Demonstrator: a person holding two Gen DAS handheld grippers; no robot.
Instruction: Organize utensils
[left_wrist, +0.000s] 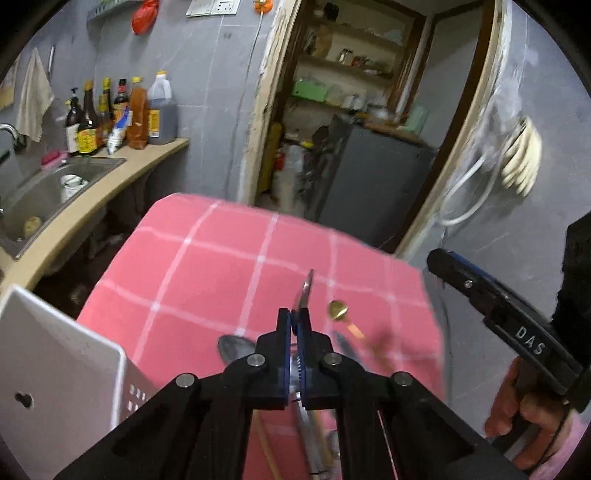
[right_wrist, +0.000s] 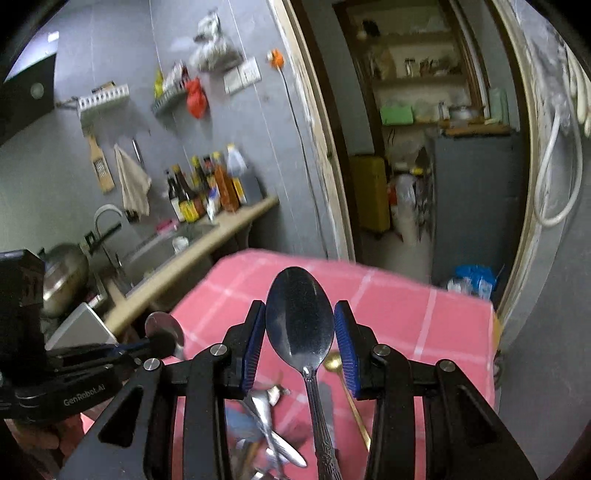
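My left gripper (left_wrist: 294, 325) is shut on a steel spoon (left_wrist: 304, 291), seen edge-on, held above the pink checked tablecloth (left_wrist: 207, 266). In the right wrist view that gripper comes in from the left with the spoon's bowl (right_wrist: 164, 328) at its tip. My right gripper (right_wrist: 300, 332) is shut on a large steel spoon (right_wrist: 300, 317) by the sides of its bowl, handle hanging toward me. A gold spoon (left_wrist: 338, 310) lies on the cloth, also in the right wrist view (right_wrist: 332, 362). Another steel spoon (left_wrist: 236, 349) and several utensils (right_wrist: 273, 432) lie below the grippers.
A white perforated utensil holder (left_wrist: 66, 362) stands at the table's left edge. Beyond it are a beige counter (left_wrist: 122, 184) with a sink (left_wrist: 48, 195) and sauce bottles (left_wrist: 122, 114). An open doorway (left_wrist: 354, 129) to a storeroom is straight ahead.
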